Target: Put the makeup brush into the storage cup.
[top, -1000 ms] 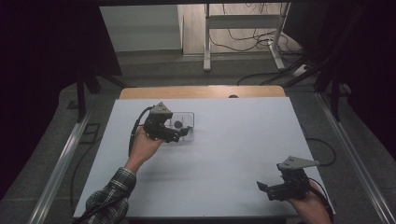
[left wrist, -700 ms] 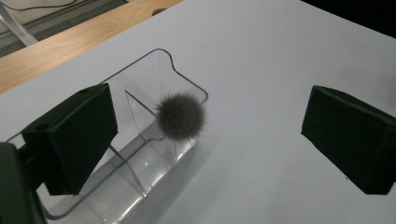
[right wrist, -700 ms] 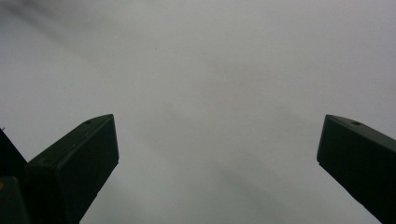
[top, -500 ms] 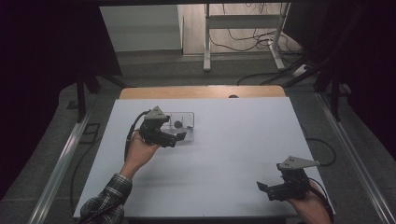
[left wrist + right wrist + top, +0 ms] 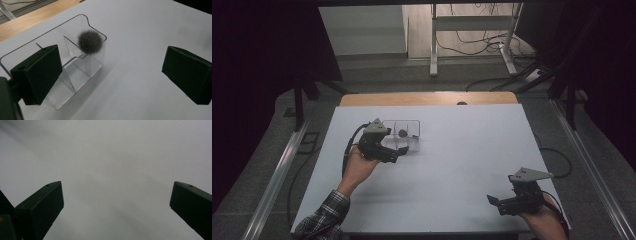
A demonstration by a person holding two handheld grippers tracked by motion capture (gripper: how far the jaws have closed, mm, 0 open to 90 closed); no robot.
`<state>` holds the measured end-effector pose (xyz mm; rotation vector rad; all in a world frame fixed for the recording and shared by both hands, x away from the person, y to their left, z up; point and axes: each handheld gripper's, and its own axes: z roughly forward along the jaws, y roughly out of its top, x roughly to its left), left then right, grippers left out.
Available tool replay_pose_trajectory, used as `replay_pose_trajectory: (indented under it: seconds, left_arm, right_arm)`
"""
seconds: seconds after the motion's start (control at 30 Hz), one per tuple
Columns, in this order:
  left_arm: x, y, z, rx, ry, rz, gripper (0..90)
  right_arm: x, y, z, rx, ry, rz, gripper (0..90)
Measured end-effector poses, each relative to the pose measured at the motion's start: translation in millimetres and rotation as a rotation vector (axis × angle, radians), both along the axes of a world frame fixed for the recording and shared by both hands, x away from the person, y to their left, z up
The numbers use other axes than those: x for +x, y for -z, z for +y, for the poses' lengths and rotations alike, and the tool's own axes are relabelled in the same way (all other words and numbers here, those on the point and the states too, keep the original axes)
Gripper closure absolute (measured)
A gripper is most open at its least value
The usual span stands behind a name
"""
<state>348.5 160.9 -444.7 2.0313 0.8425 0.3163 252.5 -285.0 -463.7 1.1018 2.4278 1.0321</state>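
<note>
You have a clear, glossy plastic box (image 5: pixel 82 72) with thin smooth dividers, and a fuzzy grey pompom (image 5: pixel 90 41) of soft fibres in it. Your table top (image 5: pixel 462 165) is matt, smooth white with a bare wood strip (image 5: pixel 427 98) at its far edge; your jaws look matt black

On the table (image 5: pixel 452 165): 1 clear divided box (image 5: pixel 75 72), 1 grey fuzzy ball (image 5: pixel 90 42) in it, 2 handheld grippers.
</note>
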Motion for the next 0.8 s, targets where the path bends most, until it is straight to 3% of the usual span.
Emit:
replay_pose_trajectory:
  seconds: [0.47,0.8]
  left_arm:
    - [-9.1,6.1,4.3,-0.040,0.020,0.030,2.6]
    - [-18.9,12.4,2.1,0.012,0.038,0.009,2.5]
  right_arm:
    - [-0.8,-1.5,0.9,-0.006,-0.010,-0.012,0.0]
    - [-0.7,-1.9,0.6,-0.009,-0.013,-0.014,0.0]
